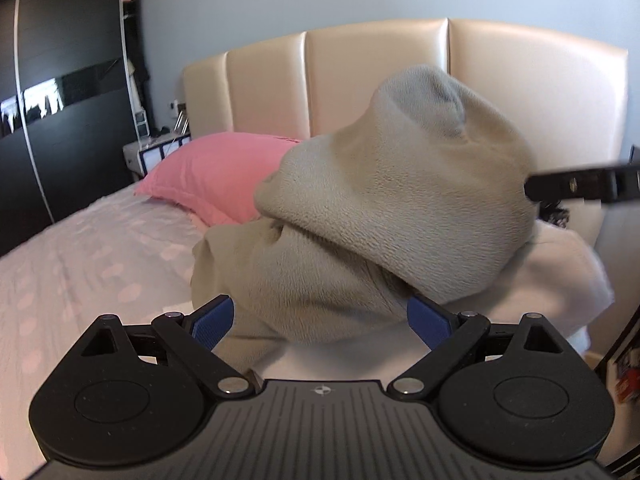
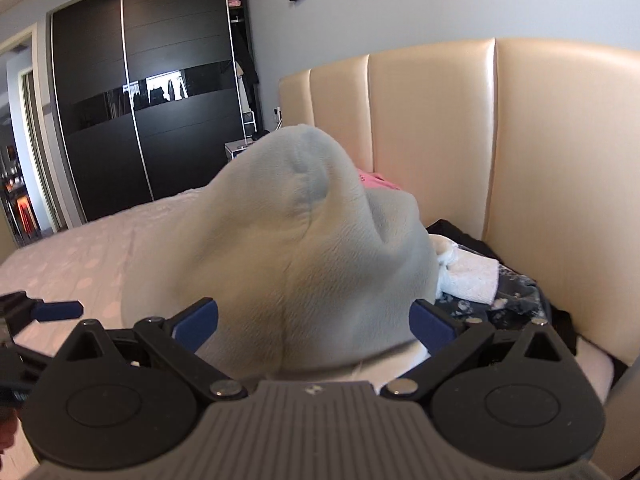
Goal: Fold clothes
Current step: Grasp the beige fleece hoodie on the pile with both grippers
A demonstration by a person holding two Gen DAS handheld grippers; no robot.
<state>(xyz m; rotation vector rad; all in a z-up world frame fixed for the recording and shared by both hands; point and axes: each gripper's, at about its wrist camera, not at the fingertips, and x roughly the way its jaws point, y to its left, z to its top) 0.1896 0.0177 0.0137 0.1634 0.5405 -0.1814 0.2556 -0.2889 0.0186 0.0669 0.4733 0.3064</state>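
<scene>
beige fleece garment point(image 1: 384, 208) bunched, not flat, ahead of both spread, empty hand-held grippers point(image 1: 320, 320) point(image 2: 316, 324); folding unfinished.

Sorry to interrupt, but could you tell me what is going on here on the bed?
A person is working on a bed with a two-finger gripper in each hand, sorting laundry to fold. A bunched beige fleece garment sits heaped in front of both grippers. The left gripper and the right gripper both have their blue-padded jaws spread wide, with neither clamped on the fabric. Beside the heap lie a white towel and dark patterned clothing; a pink pillow rests by the cream padded headboard.
</scene>
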